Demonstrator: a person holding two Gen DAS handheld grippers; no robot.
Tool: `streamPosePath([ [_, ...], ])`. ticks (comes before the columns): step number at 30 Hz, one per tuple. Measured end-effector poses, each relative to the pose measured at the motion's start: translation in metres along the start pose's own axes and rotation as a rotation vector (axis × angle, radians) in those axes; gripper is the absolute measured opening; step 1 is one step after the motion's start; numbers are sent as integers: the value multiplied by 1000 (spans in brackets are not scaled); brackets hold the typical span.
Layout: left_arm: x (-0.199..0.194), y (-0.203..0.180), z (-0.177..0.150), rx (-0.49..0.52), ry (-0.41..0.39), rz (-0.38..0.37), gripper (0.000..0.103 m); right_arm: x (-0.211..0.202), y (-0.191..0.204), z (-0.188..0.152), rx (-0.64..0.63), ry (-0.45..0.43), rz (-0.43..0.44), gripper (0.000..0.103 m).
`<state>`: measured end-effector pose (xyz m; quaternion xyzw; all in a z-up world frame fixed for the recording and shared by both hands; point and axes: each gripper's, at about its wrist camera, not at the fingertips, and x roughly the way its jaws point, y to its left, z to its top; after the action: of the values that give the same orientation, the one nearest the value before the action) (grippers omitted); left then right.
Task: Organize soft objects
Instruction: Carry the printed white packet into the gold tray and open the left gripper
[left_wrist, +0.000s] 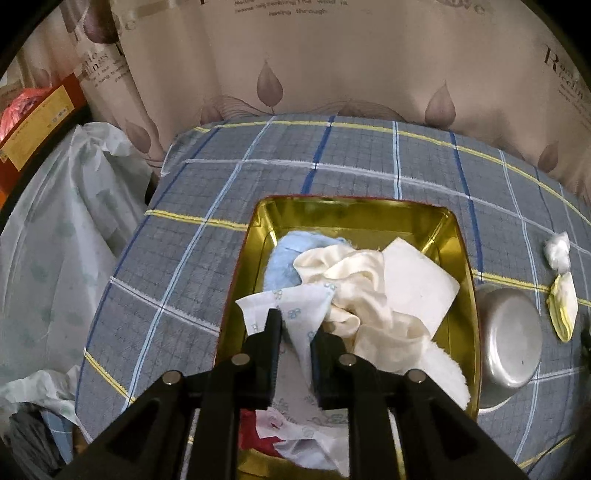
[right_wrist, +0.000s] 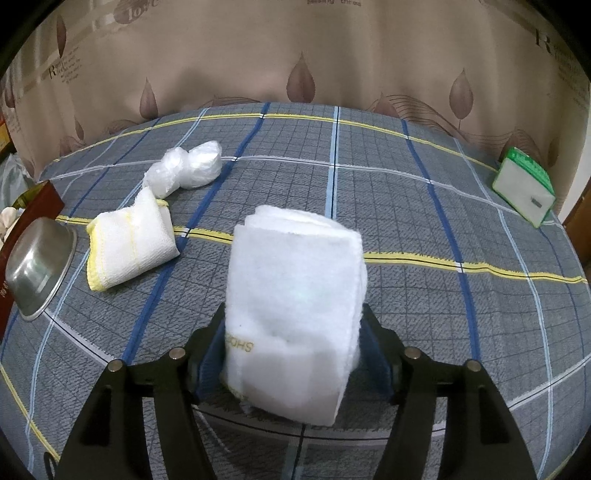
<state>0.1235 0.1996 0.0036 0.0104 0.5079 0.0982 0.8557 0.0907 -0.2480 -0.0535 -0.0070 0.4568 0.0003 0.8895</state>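
So we're working with two grippers here, and everything is hanging off the gold tin (left_wrist: 458, 236) as our landmark. Our left gripper (left_wrist: 295, 328) is sitting right over the tin's near end, jaws barely parted, with a printed white sheet (left_wrist: 299, 314) running up between them; whether the pads are actually biting it, we can't tell. Our right gripper (right_wrist: 295, 332) is off to the tin's right, past the upturned steel bowl (right_wrist: 37, 258) that's leaning against the tin's side, and it's clasping a folded white towel (right_wrist: 295, 295) standing upright, long axis pointing away from us. So the towel is the piece needing to travel left, back toward the tin. Further out from the tin, the yellow-edged cloth (right_wrist: 133, 243) and a plastic-wrapped bundle (right_wrist: 184, 170) are lying just beyond the bowl. All of it is resting on a checked grey bedspread (right_wrist: 443, 221), with a leaf-print curtain (right_wrist: 295, 55) behind.
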Motion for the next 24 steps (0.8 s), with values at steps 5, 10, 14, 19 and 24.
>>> streamPosePath([
  [5,-4,1,0,3,-35,26,45,0,0,1,-1,1,-1,63],
  [10,-17,2,-1,15,-72,22,49,0,0,1,-2,1,-1,63],
  [14,-31,1,-3,31,-109,31,49,0,1,1,-2,1,-1,63],
  [19,-46,1,-11,35,-140,39,50,0,0,1,1,5,1,64],
  [24,-59,-3,-28,68,-154,26,50,1,1,2,4,15,-10,64],
])
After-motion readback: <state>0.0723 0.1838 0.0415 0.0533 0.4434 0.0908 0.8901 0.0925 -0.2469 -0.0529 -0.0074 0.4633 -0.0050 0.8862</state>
